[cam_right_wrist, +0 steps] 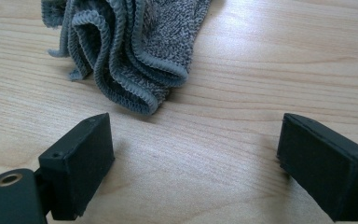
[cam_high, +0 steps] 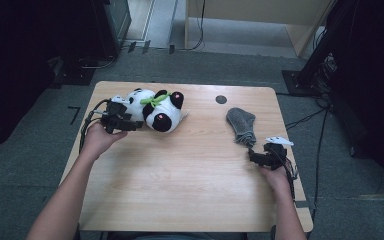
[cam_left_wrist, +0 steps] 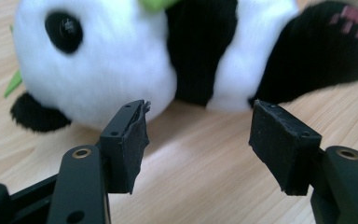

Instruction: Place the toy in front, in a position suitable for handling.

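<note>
high view: wooden bench (cam_high: 180,170), landmark for this entry. plush panda (cam_high: 156,110) lying on its side at the bench's far left, a green leaf-shaped trim at its neck; left gripper (cam_high: 122,121) pressed up beside its head end, judged to be lining up for a grasp. grey knitted cloth (cam_high: 242,125), bunched, lying toward the bench's far right, just near of a small dark round hole (cam_high: 221,99) in the top; right gripper (cam_high: 260,156) low over the bench just near of the cloth's edge, apart from it, likely parked while the other hand works. left gripper view: left gripper (cam_left_wrist: 200,135) with jaws partly spread, bare bench between the pads, nothing pinched; the plush panda (cam_left_wrist: 121,60) lies just beyond the tips, white head ahead of one pad, dark limb (cam_left_wrist: 317,51) ahead of the other; whether a tip touches the fur cannot be told. right gripper view: right gripper (cam_right_wrist: 196,163) with jaws spread wide, nothing between them but bench; the grey knitted cloth (cam_right_wrist: 144,51) lies folded in ribbed layers just ahead, nearer one pad, not touched.
</note>
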A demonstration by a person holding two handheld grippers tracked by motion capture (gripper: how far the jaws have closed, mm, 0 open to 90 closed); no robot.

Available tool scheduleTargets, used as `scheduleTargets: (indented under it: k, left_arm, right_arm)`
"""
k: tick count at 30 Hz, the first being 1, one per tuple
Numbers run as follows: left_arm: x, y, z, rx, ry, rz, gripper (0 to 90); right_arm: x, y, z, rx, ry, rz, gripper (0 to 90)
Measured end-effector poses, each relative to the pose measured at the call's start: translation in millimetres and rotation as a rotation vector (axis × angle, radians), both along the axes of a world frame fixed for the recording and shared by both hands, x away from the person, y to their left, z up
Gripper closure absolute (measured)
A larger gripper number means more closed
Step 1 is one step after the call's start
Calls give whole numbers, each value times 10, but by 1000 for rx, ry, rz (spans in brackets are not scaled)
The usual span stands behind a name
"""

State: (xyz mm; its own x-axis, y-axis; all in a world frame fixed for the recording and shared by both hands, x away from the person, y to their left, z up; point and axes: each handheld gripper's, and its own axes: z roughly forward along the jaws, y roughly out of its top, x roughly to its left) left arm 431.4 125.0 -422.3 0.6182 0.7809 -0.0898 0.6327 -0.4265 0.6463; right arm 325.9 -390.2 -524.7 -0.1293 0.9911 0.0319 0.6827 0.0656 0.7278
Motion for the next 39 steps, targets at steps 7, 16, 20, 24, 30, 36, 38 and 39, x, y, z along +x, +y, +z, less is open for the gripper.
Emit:
scheduleTargets:
  k: [7,16,20,24,30,36,38,39]
  left_arm:
    - [142,-92,125,1,3,-16,363]
    - [317,-210,242,17,-20,-45,354]
    - [398,-229,281,-6,-17,-46,349]
    - [473,-262,323,-30,-20,-52,349]
    - [594,-368,386,-4,-16,-59,348]
    - [722,-502,450,24,-24,-77,343]
    - [757,-541,440,34,-19,-85,342]
    - [767,-548,429,39,-19,-87,341]
  right_arm:
    - [-2,2,0,0,0,6,109]
    - [-2,3,0,1,0,6,109]
    - [-2,3,0,1,-1,6,109]
    - [-2,3,0,1,-1,6,109]
    - [-2,3,0,1,0,6,109]
    - [-2,4,1,2,0,5,109]
    - [-2,5,1,2,0,5,109]
    - [-2,5,1,3,0,5,109]
